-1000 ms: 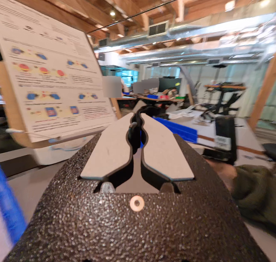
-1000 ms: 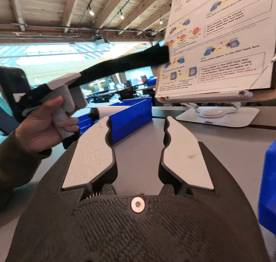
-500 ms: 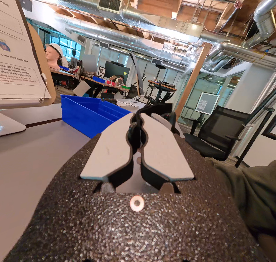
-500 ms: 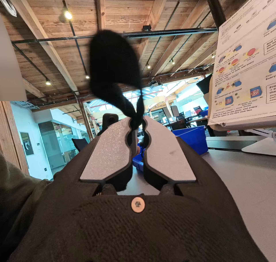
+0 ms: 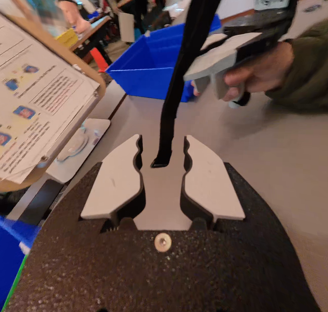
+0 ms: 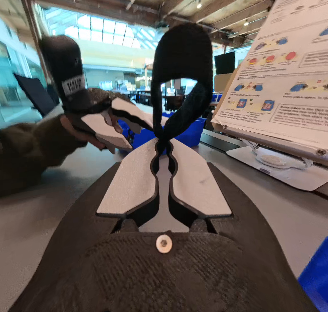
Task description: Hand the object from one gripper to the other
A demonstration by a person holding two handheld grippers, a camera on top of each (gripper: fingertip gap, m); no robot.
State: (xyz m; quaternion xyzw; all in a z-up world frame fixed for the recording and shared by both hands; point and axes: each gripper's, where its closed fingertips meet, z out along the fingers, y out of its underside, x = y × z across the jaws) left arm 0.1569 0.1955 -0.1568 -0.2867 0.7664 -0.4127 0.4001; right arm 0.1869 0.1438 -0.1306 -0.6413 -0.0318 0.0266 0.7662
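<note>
A black fabric strap (image 6: 182, 51) is pinched between the tips of my right gripper (image 6: 163, 140), which is shut on it, and its loop stands up above the fingertips. In the left wrist view the strap (image 5: 177, 90) hangs down from the right gripper (image 5: 192, 62) at the upper right. Its free end lies between the fingers of my left gripper (image 5: 162, 138). The left gripper is open and neither pad touches the strap. The left gripper also shows in the right wrist view (image 6: 140, 136), held by a hand, with its jaws apart just left of the strap.
A blue bin (image 5: 150, 68) stands on the grey table (image 5: 248, 161) behind the grippers, and it also shows in the right wrist view (image 6: 191, 134). An instruction sheet on a stand (image 5: 35, 99) (image 6: 284, 81) is close by. Another blue bin edge (image 6: 316, 276) is near. The gap from one gripper's tips to the other's is roughly 7 cm.
The right gripper shut on the strap while the left still held it. The left gripper has since opened and let go, and the strap now hangs from the right gripper alone.
</note>
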